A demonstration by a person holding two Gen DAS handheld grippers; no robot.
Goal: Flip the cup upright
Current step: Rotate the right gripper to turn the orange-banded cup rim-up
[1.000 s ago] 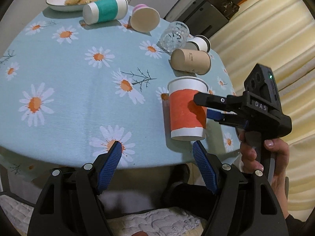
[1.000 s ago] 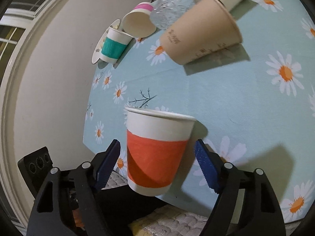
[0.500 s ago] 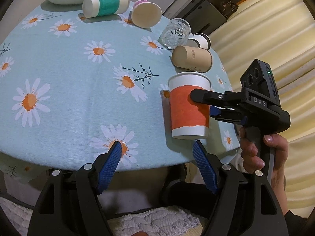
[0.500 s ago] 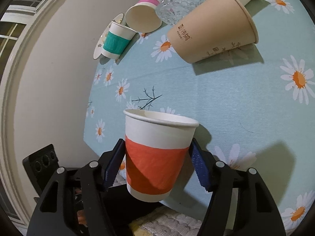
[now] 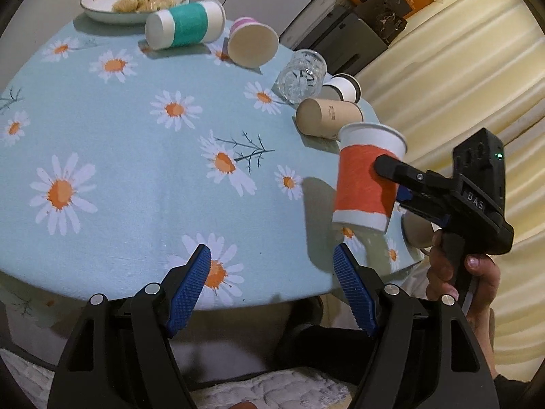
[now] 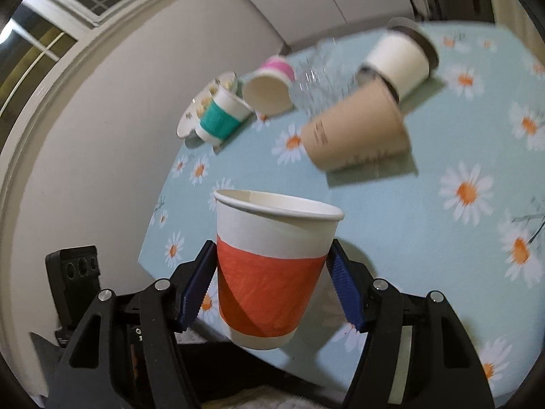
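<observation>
Jaws of the right gripper (image 6: 270,284) clamp the orange cup (image 6: 272,266) above the daisy tablecloth (image 5: 136,156); left gripper (image 5: 272,289) gapes empty.

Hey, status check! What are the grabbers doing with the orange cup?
Right gripper shut on orange cup, upright, lifted off the table. Left gripper open, empty. Brown cup lying close behind.
</observation>
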